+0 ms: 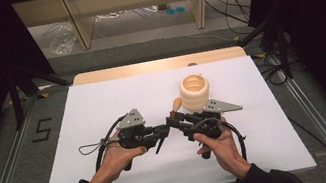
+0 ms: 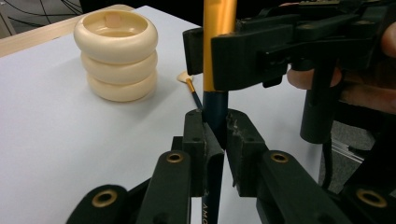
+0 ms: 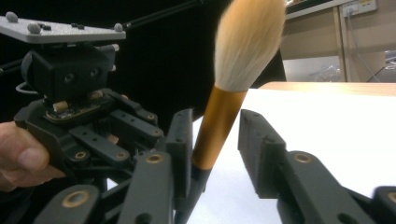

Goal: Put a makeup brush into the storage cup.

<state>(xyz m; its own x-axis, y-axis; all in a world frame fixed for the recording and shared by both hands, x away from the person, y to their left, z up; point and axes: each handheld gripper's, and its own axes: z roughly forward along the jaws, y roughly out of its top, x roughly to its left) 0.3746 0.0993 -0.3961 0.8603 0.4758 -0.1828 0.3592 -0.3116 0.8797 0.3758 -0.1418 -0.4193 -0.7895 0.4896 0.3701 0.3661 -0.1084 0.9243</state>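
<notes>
A makeup brush stands nearly upright between the two grippers at the middle of the white table (image 1: 103,107). Its tan bristle head (image 1: 176,104) points up, above a gold ferrule (image 3: 219,126) and a dark blue handle (image 2: 215,114). My left gripper (image 2: 215,133) is shut on the dark handle low down. My right gripper (image 3: 215,135) is open around the ferrule; one jaw touches it and a gap shows on the other side. In the high view the left gripper (image 1: 164,132) and right gripper (image 1: 174,119) meet tip to tip.
A cream ribbed holder (image 1: 195,93) of stacked rings stands just behind the right gripper, its mouth open upward (image 2: 116,25). A small brush-like thing (image 2: 187,81) lies on the table beside it. Dark stands and cables flank the table.
</notes>
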